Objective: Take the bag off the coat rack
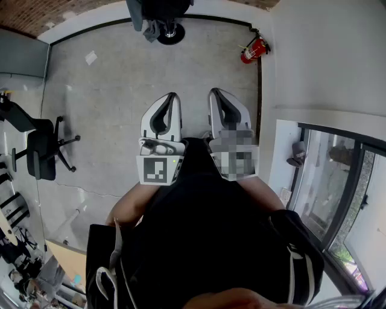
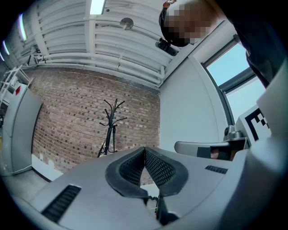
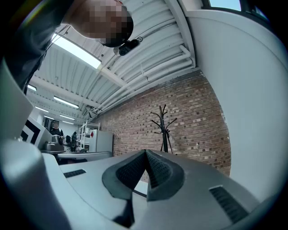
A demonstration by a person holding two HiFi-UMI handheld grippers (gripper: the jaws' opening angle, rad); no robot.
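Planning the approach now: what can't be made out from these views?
Bag: in both gripper views the rack is far and small, so whether a bag hangs on it cannot be told.
Rack top: in the head view the upper edge cuts it off. Only its base and dark shapes above it show.
Rack foot: in the gripper views the shut left tongs and right tongs cover it.
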